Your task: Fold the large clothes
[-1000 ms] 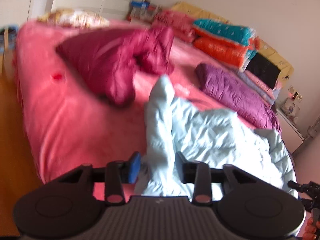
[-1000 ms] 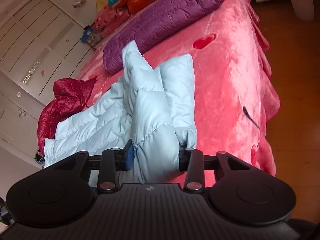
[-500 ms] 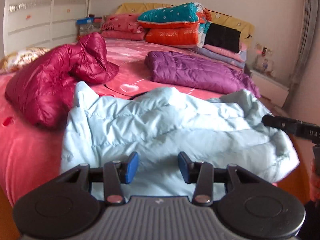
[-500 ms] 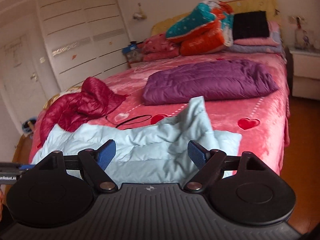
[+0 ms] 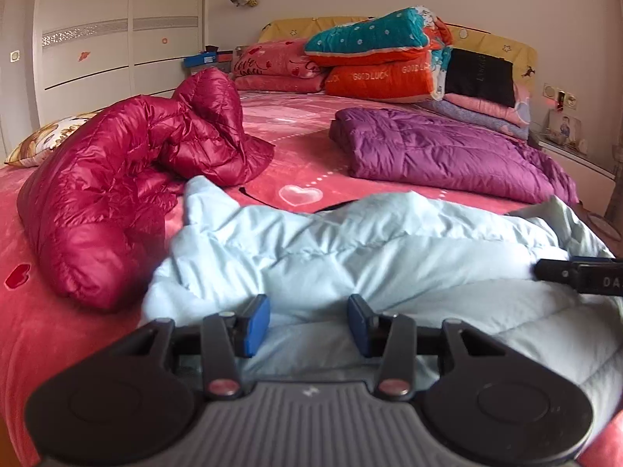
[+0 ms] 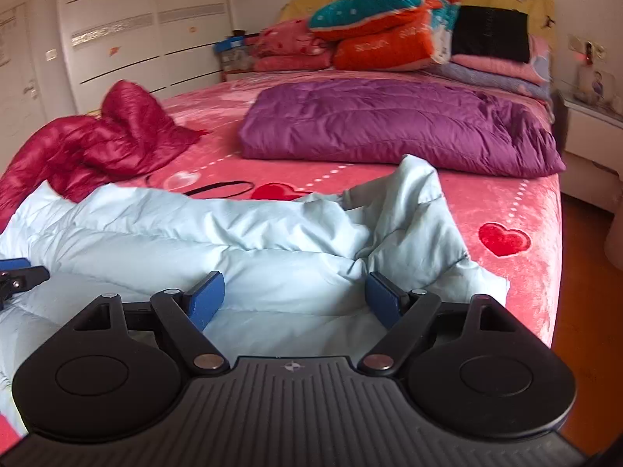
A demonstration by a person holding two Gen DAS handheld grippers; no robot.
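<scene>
**Pale blue coat spread at the foot of a pink bed**

Nearest to both cameras lies the light blue down coat point(image 5: 389, 257), rumpled and spread across the near edge of the bed point(image 6: 518, 202), whose pink plush cover carries red and white hearts. The left claw point(image 5: 308, 325) hovers just over the coat with its blue pads partly apart and nothing pinched between them. The right claw point(image 6: 297, 299) stands wide, its jaws empty over the coat's right half, where one flap point(image 6: 416, 194) sticks up in a peak. Each claw's tip shows at the edge of the other's view (a black bar with lettering in the left view).

Beyond the coat a thin black loop point(image 6: 218, 188) lies on the cover. To the left sits a crumpled dark red puffer jacket point(image 5: 128, 179), touching the blue coat's far left corner. To the right, well apart from it, a purple down coat point(image 6: 389, 124) lies folded flat.

At the head of the bed, folded quilts in teal and orange point(image 5: 385, 58) are stacked beside pink pillows point(image 5: 272, 64) and a black cushion point(image 5: 479, 76). White wardrobe doors point(image 5: 117, 39) fill the left wall; a white nightstand point(image 6: 592, 124) stands right, above an orange wood floor point(image 6: 584, 342).
</scene>
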